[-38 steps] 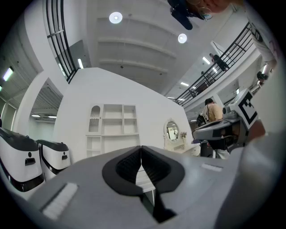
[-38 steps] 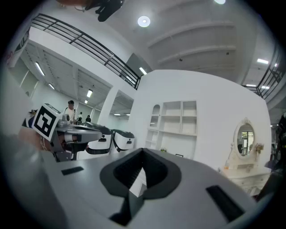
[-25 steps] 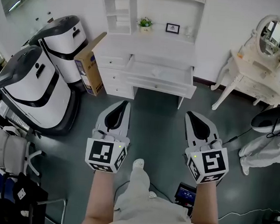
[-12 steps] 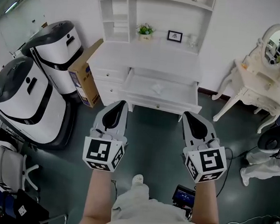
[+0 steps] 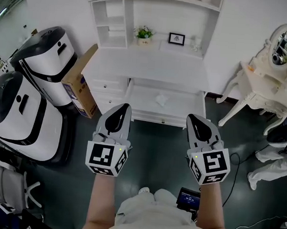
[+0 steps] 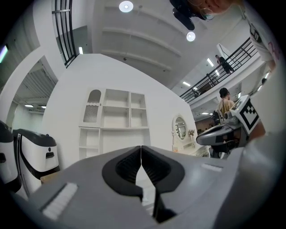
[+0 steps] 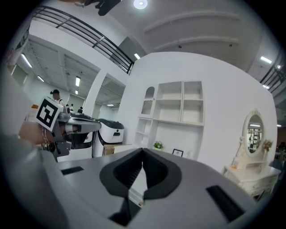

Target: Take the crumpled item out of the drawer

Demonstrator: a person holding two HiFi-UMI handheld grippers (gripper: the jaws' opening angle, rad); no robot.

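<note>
A white desk stands against the wall with its wide middle drawer (image 5: pixel 134 102) pulled open. A small crumpled white item (image 5: pixel 161 99) lies inside it, right of centre. My left gripper (image 5: pixel 123 106) is shut and empty, its tip just short of the drawer's front edge, left of the item. My right gripper (image 5: pixel 194 118) is shut too, with nothing in it, at the drawer's right front corner. In the left gripper view the jaws (image 6: pixel 141 150) meet at the tip. The right gripper view shows its jaws (image 7: pixel 143 152) closed the same way, with the shelf unit (image 7: pixel 177 108) ahead.
Two large white-and-black machines (image 5: pixel 29 85) and a cardboard box (image 5: pixel 78 84) stand left of the desk. A white dressing table (image 5: pixel 260 96) with an oval mirror stands at the right. A plant (image 5: pixel 143 34) and a framed picture (image 5: pixel 176 38) sit on the desktop. Cables and a small device (image 5: pixel 189 197) lie on the floor.
The desk and open drawer have come closer in the head view. Both gripper tips now reach the drawer's front edge. Both grippers stay shut.
</note>
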